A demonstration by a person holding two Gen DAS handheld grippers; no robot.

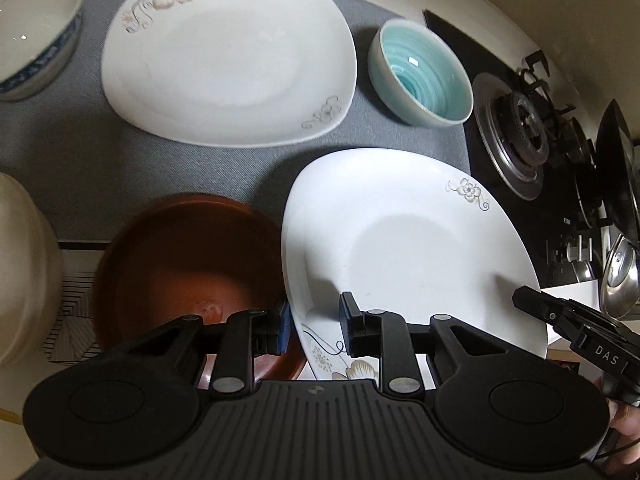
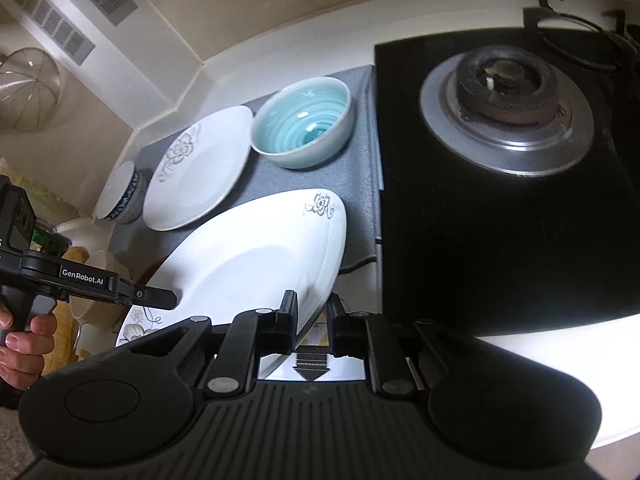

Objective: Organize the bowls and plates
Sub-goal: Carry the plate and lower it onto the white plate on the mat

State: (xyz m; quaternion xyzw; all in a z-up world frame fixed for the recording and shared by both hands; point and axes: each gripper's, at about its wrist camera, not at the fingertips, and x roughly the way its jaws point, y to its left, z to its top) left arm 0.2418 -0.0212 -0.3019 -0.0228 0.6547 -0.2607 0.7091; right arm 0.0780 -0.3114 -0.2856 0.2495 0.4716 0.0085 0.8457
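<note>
A white flower-patterned plate [image 1: 408, 248] is held tilted at the counter's front edge. My left gripper [image 1: 314, 330] straddles its near left rim, one finger under and one over. My right gripper [image 2: 312, 316] straddles its right rim [image 2: 320, 280]; its finger also shows in the left wrist view [image 1: 532, 304]. A second matching plate [image 1: 228, 56] lies flat on the grey mat [image 1: 80, 160]. A teal bowl [image 1: 420, 72] stands right of it. A blue-and-white bowl [image 1: 36, 32] stands at the far left. A brown dish [image 1: 184, 264] sits below the held plate's left side.
A black gas hob [image 2: 500, 220] with a burner [image 2: 504, 80] lies right of the mat. Metal pot lids [image 1: 620, 280] stand at the far right. A cream container [image 1: 24, 264] is at the left. A wire strainer [image 2: 28, 88] hangs on the wall.
</note>
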